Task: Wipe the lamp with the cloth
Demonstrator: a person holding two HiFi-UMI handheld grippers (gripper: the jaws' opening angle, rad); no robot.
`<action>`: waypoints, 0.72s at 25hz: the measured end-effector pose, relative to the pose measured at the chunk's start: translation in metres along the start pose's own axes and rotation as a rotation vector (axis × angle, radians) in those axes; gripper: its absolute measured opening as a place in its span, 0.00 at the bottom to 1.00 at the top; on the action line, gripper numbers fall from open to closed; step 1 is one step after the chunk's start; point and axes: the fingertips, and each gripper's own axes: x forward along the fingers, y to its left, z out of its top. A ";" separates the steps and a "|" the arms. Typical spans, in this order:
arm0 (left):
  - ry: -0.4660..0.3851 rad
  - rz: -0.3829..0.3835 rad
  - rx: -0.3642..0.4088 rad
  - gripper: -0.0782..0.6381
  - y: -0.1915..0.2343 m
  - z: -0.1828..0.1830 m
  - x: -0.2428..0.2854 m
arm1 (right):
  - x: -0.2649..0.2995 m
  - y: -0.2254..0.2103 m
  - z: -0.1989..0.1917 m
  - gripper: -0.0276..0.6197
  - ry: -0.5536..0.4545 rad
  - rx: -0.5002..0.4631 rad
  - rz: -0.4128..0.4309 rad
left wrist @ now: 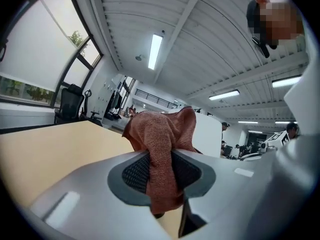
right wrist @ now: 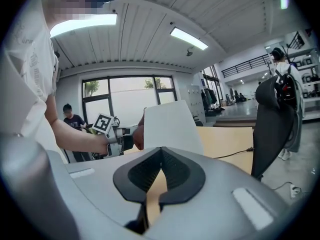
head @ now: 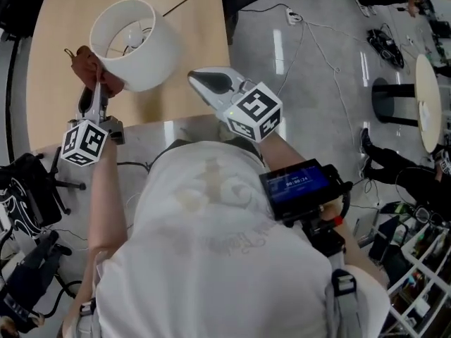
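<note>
Lamp (head: 134,44) is standing on the wooden table (head: 49,83), white drum shade opening upward. It is probably light and thin-walled, easy to dent or tip, so pressure should be staying gentle, with any steadying at the rim. Cloth (left wrist: 162,149) — soft rust-red terry — is bunching against the shade's left side. Left gripper (head: 97,89) is pinching it. Right gripper (head: 197,80) is hovering just right of the shade — jaws pressed together on nothing.

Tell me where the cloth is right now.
Head view, upper left: the cloth is clamped in the left gripper, at the left edge of the white lampshade.
</note>
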 end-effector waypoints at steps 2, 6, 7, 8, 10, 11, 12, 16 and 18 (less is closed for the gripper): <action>0.040 -0.001 0.004 0.27 0.002 -0.017 0.007 | -0.002 -0.008 0.000 0.06 -0.002 0.007 -0.022; 0.149 -0.004 -0.006 0.27 0.008 -0.052 0.014 | -0.003 -0.015 0.000 0.06 -0.006 0.026 -0.047; 0.181 -0.007 -0.008 0.27 0.010 -0.059 0.017 | -0.002 -0.017 0.001 0.06 -0.008 0.027 -0.049; 0.214 -0.009 -0.005 0.27 0.011 -0.065 0.021 | -0.003 -0.019 0.002 0.06 -0.009 0.027 -0.053; 0.269 0.001 0.020 0.27 0.012 -0.073 0.027 | -0.009 -0.023 0.001 0.06 -0.014 0.036 -0.063; 0.281 0.007 0.035 0.27 0.011 -0.072 0.026 | -0.013 -0.022 -0.001 0.06 -0.016 0.045 -0.070; 0.278 0.004 0.046 0.27 0.012 -0.066 0.024 | -0.017 -0.020 -0.003 0.06 -0.016 0.055 -0.079; 0.168 -0.086 0.081 0.27 0.020 0.002 0.018 | -0.013 -0.009 -0.012 0.06 -0.023 0.077 -0.100; 0.119 -0.148 0.148 0.27 0.009 0.049 0.022 | -0.012 -0.011 -0.013 0.06 -0.026 0.081 -0.102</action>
